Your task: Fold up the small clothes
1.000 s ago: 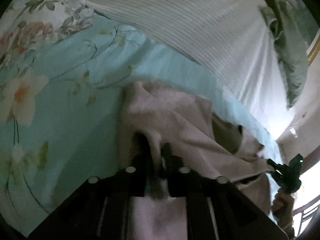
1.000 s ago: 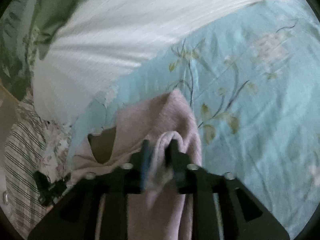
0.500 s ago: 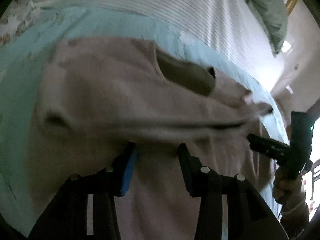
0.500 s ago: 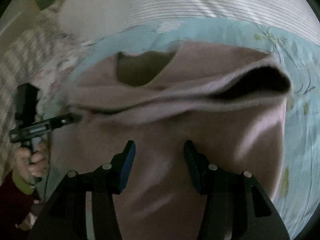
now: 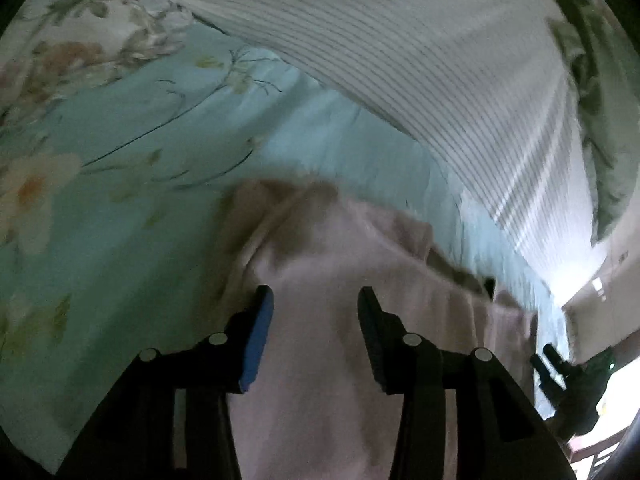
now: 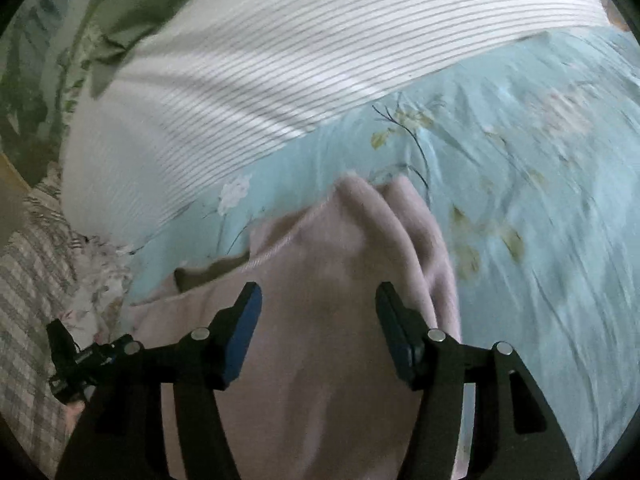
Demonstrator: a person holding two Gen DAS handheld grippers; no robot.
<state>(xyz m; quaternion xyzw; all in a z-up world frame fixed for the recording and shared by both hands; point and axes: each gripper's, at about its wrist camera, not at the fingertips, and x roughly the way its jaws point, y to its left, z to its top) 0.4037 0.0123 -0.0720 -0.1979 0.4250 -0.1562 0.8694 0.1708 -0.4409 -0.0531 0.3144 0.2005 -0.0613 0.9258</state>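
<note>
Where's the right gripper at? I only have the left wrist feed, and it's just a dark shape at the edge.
Observer: The right gripper is open over the pink garment. Its jaws have just been opening; cloth lies below the gap, but the pads aren't pressing on it.
Operator: Is the garment flat on that side?
Observer: No. Its far edge stands up in bunched folds on the floral sheet.
Operator: Anything else nearby?
Observer: A checked cloth lies past the sheet, at the left of the right wrist view.
</note>
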